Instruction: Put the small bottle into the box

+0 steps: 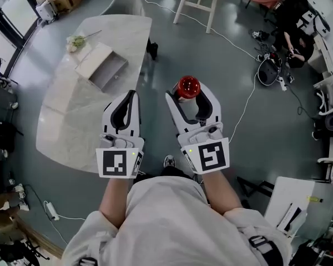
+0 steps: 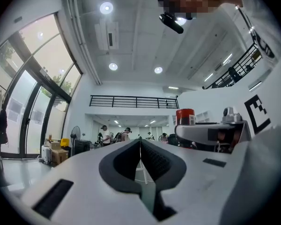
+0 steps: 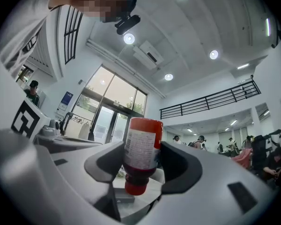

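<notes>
**A:** Where's the box [image 1: 102, 66]?

**B:** Far left, lying open on the desk [image 1: 72, 121], well apart from both grippers.

**A:** The left gripper [image 1: 131, 97]?

**B:** Jaws pressed together, nothing between them.

**A:** And the right gripper [image 1: 190, 95]?

**B:** Just beside the left one. It pinches the small bottle [image 3: 141, 146] by its labelled body, cap downward, above the floor [image 1: 222, 71] and clear of the desk.

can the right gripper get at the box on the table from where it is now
Probably yes: the right gripper, jaws on the small bottle, hangs beside the table, and nothing stands between it and the box ahead-left.
</notes>
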`<action>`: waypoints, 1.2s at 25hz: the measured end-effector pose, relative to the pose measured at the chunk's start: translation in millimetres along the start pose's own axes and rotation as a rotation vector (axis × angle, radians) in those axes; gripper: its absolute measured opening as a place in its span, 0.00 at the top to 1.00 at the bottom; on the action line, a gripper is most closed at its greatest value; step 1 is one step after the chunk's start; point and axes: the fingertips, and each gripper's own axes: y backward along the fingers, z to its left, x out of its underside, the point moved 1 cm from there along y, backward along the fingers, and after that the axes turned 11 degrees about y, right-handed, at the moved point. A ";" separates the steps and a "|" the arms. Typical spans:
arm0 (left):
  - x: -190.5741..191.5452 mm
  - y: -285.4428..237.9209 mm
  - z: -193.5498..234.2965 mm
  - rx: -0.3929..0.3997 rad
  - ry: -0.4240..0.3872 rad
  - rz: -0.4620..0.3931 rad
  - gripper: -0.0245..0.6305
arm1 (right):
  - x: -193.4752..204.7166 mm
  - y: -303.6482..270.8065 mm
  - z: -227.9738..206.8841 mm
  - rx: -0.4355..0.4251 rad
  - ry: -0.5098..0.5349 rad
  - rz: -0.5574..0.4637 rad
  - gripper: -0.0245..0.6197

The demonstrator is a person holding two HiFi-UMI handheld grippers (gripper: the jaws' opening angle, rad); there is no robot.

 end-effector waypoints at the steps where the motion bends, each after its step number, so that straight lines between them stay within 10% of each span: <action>1: 1.7 -0.9 -2.7 0.000 -0.001 0.002 0.93 | 1.6 2.1 -1.9 -0.001 -0.003 -0.001 0.57; 14: 35.0 -30.1 -56.4 0.012 0.025 0.030 0.93 | 32.6 30.7 -50.5 -0.034 -0.026 0.007 0.57; 30: 80.6 -147.1 -15.1 0.048 0.056 0.084 0.93 | 111.1 -48.8 -99.2 -0.028 -0.096 0.064 0.57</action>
